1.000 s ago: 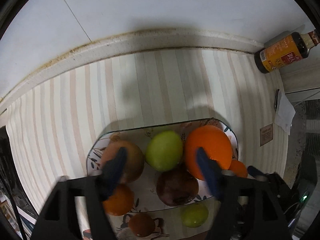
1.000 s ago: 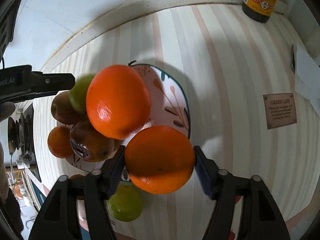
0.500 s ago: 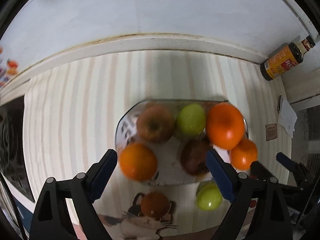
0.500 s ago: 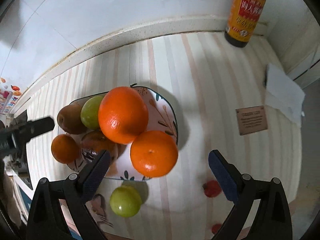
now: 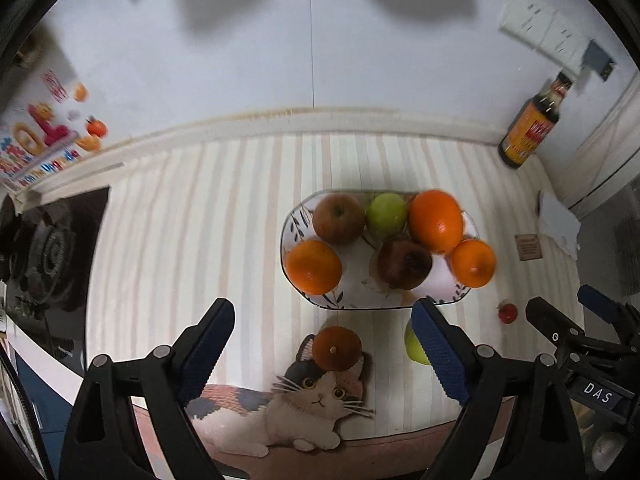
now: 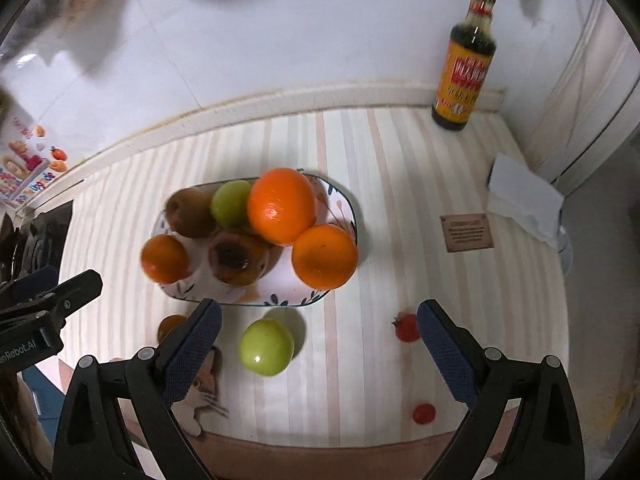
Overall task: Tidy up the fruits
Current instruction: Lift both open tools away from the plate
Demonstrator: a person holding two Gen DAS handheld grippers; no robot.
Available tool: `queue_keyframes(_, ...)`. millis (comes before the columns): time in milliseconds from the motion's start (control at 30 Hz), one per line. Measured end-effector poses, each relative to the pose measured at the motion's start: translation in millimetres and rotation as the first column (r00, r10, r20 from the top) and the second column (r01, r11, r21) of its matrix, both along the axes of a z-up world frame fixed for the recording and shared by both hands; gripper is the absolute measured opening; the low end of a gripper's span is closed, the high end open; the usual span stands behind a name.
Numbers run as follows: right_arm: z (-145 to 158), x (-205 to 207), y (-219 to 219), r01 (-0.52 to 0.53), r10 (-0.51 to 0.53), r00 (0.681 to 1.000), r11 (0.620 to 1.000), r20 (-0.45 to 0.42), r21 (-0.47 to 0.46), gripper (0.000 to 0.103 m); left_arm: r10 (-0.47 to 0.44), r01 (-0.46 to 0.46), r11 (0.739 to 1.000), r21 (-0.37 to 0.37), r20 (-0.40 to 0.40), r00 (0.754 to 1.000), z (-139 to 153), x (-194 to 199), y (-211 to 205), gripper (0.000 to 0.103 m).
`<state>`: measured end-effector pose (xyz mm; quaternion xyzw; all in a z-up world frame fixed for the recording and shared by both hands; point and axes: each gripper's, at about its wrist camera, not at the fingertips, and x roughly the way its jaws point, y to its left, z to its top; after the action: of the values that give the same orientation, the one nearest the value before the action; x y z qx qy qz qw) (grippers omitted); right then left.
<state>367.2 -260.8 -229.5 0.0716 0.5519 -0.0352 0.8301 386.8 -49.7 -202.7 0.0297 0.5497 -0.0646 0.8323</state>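
Green apple is lying loose on the striped mat, just below the plate, at lower centre of the right wrist view, sitting between the spread empty right gripper, nearer than left gripper, also spread and empty.

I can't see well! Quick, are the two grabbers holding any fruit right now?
Left gripper: open, holding nothing.
Right gripper: open, holding nothing.

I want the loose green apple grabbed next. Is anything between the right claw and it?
Nothing visible. The green apple lies alone on the striped mat, just below the plate, with the open right claw above it.
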Motion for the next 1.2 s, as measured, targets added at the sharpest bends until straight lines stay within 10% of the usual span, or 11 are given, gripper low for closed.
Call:
queue_keyframes(600,117.8,-99.4,25.7,-0.014,0.022,0.977,0.999,0.212,-0.038,0.100,0.020,-0.009,0.999,-0.045,0.261,0.965,96.5,-91.2,16.7,0.091)
queue_keyframes(1200,132.4,-114.9,32.2,-0.020,0.031,0.969,0.999,0.244,-0.045,0.100,0.050,-0.042,0.998,-0.036,0.248,0.968,86.4,-104.7,15.1,0.091)
